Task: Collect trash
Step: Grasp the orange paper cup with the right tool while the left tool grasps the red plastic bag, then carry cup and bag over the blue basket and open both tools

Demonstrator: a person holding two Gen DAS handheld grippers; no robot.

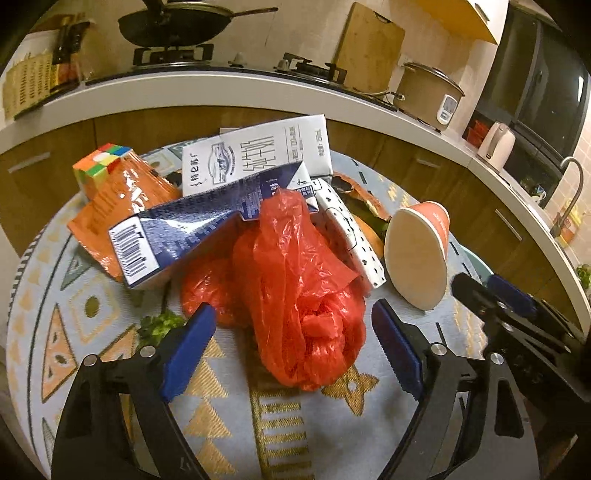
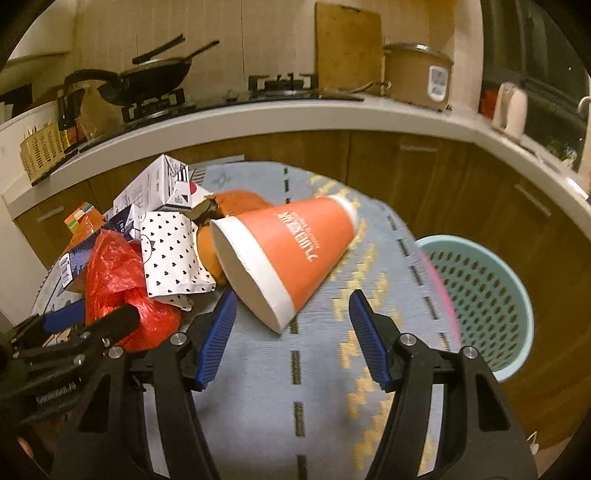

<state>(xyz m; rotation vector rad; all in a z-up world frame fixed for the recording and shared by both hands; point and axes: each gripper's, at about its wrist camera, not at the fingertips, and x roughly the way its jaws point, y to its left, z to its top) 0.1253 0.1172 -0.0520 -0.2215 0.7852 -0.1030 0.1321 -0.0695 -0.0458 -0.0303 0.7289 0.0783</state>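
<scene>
A kitchen counter [image 1: 207,86] with a wok [image 1: 170,24] on the stove curves behind a round table covered by a patterned cloth [image 1: 280,417], where the rubbish lies heaped. A crumpled red plastic bag [image 1: 295,291] sits at the front of the pile, glossy and creased, touching a flattened dark blue carton [image 1: 177,229] and a white packet with black hearts [image 1: 351,229]; behind them lie a white milk carton [image 1: 258,151], an orange wrapper [image 1: 122,199] and a colour cube [image 1: 101,157]. An orange paper cup [image 2: 288,251] lies on its side just right of the pile, its white rim toward the camera. A pale green perforated basket [image 2: 484,299] stands beyond the table's right edge. The left gripper [image 1: 291,354] hovers low with its blue fingers spread on either side of the red bag, gripping nothing. The right gripper [image 2: 291,336] is likewise spread wide, its fingers framing the cup's lower rim without closing on it.
</scene>
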